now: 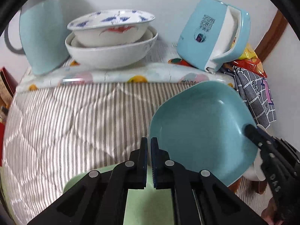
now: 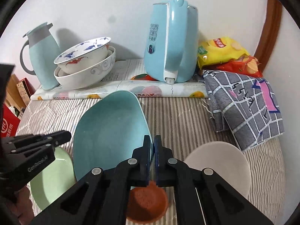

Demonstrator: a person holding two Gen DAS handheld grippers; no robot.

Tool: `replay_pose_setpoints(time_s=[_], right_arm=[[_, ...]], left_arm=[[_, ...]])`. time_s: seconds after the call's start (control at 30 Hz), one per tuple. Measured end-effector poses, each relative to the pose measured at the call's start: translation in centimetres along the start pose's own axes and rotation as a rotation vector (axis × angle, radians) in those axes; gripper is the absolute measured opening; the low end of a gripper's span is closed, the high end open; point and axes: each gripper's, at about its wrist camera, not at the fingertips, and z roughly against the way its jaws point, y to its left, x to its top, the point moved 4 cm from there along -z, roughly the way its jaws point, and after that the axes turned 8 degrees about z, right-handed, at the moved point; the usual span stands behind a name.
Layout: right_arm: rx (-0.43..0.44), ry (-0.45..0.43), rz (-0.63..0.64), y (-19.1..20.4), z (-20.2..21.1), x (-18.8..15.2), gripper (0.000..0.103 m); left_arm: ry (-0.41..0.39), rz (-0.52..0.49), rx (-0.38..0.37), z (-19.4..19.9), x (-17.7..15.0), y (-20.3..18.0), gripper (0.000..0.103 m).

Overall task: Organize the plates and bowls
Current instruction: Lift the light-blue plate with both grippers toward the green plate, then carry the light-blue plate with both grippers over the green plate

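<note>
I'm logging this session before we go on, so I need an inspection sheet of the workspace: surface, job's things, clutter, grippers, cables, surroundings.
Surface: striped quilt; raised ledge with fruit-print cover behind it.
Job's things: blue plate held tilted; green plate, white plate and small red-brown bowl on the quilt; stacked patterned bowls on the ledge.
Clutter: thermos jug, blue kettle, chip bags, checked cloth.
Grippers: right gripper shut on the blue plate's rim; left gripper nearly closed, seemingly on the green plate's edge.
Cables: nothing seen.
Surroundings: white wall, red box at left.
</note>
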Motion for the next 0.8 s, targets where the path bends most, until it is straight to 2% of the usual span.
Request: replay_pose_setpoints(time_s=[0.33, 0.6, 0.8], right_arm=[[0.011, -0.059, -0.050, -0.7, 3.2, -0.2, 0.004], [0.025, -0.092, -0.091, -1.2, 6.2, -1.7, 0.004], [0.026, -0.111, -0.116, -1.3, 8.6, -3.1, 0.004]], left_arm=[[-0.021, 0.019, -0.110, 2.4, -0.2, -0.7, 0.012], [-0.060, 0.017, -0.165, 5.2, -1.6, -1.3, 0.012], [-0.092, -0.006, -0.170, 7.5, -3.2, -1.6, 0.007]])
